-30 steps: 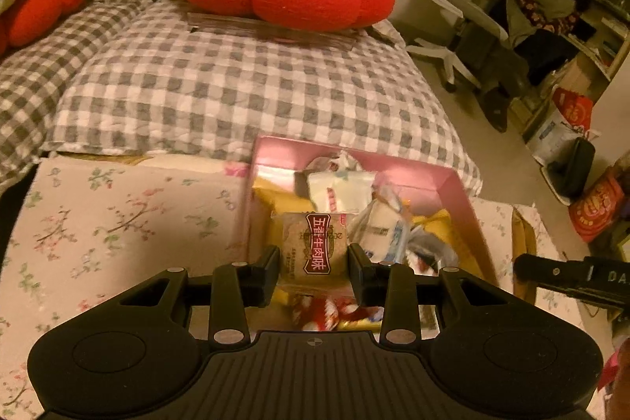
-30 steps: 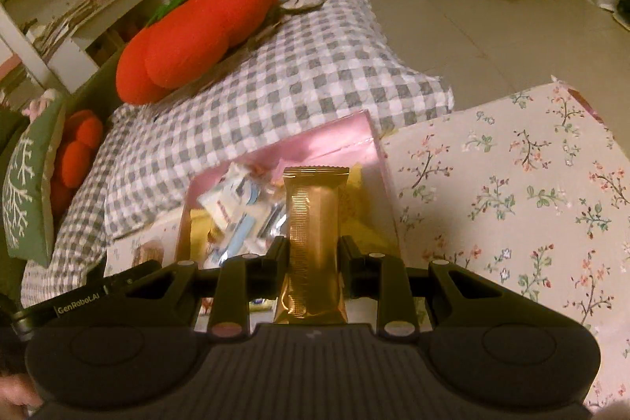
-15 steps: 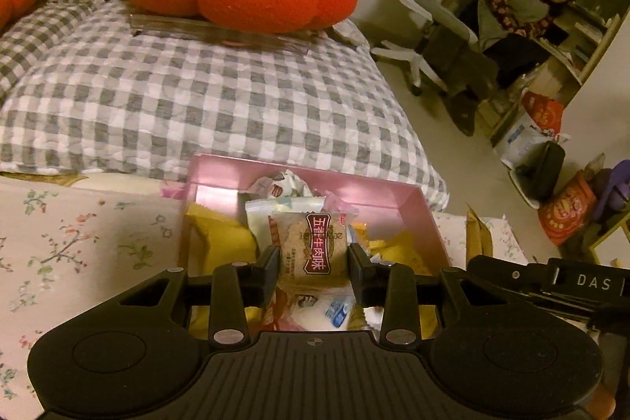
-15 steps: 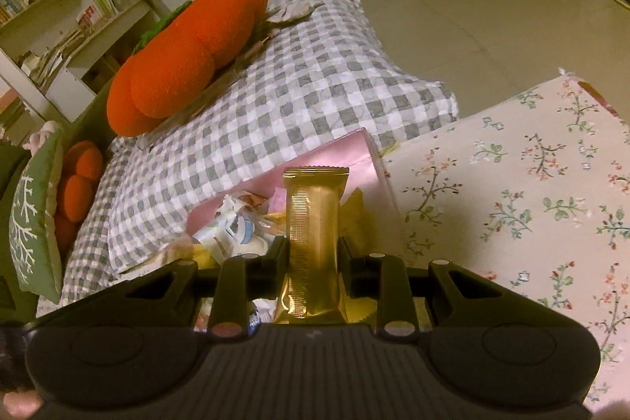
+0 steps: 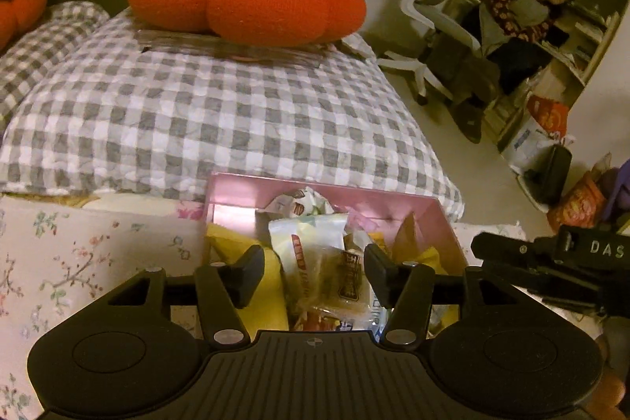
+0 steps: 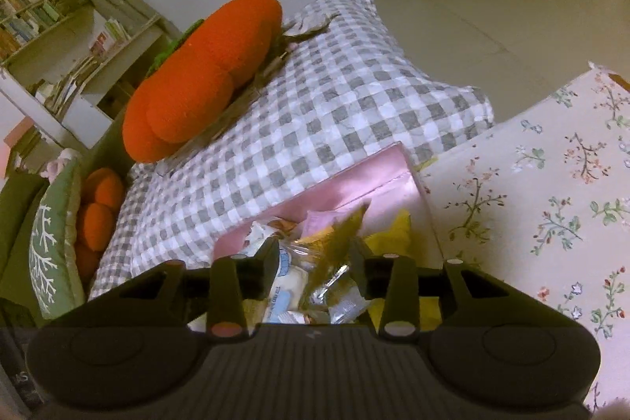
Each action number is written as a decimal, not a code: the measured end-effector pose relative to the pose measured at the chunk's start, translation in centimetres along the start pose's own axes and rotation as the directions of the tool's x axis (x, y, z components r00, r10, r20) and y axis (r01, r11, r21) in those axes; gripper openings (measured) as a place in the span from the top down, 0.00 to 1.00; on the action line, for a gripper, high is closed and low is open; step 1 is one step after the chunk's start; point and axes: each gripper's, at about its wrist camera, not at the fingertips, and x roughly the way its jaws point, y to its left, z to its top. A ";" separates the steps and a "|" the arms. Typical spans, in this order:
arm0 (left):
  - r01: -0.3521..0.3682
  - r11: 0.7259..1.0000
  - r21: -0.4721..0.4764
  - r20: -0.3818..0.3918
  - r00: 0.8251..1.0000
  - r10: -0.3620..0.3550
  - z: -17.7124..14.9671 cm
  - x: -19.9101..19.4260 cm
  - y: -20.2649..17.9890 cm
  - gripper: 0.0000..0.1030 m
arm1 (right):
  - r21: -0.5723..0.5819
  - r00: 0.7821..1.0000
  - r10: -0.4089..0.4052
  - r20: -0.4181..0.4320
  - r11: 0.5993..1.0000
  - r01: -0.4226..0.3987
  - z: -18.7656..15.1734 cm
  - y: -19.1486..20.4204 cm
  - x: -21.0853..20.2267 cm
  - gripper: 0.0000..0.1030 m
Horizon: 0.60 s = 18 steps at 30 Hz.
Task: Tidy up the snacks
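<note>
Right now both of your claws hover over the pink box (image 5: 441,219), fingers spread apart and holding nothing. The left claw (image 5: 313,272) frames a beef-jerky packet (image 5: 348,284) lying on the heap; the right claw (image 6: 313,268) frames a blurred gold bar (image 6: 338,243), seemingly mid-drop. Judging by the full box, sorting looks well along. Any snacks outside the box are hidden, and the box's near edge is cut off by your claws.

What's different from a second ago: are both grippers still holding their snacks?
No. The left gripper has opened and let its beef-jerky packet drop into the pink box. The right gripper has opened too, and its gold bar, blurred, is falling into the box. The box and checked pillow stayed put.
</note>
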 end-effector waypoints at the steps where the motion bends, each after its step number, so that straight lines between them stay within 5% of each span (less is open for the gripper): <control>1: -0.002 1.000 -0.006 -0.001 1.000 0.002 -0.1 -0.2 0.1 0.47 | 0.006 1.000 -0.001 -0.002 1.000 0.001 0.0 -0.1 -0.1 0.64; 18: -0.248 0.964 0.094 -0.020 0.968 0.251 -4.0 -6.9 -1.7 0.35 | -0.071 0.998 -0.044 -0.046 0.997 0.041 -3.3 2.3 -4.2 0.47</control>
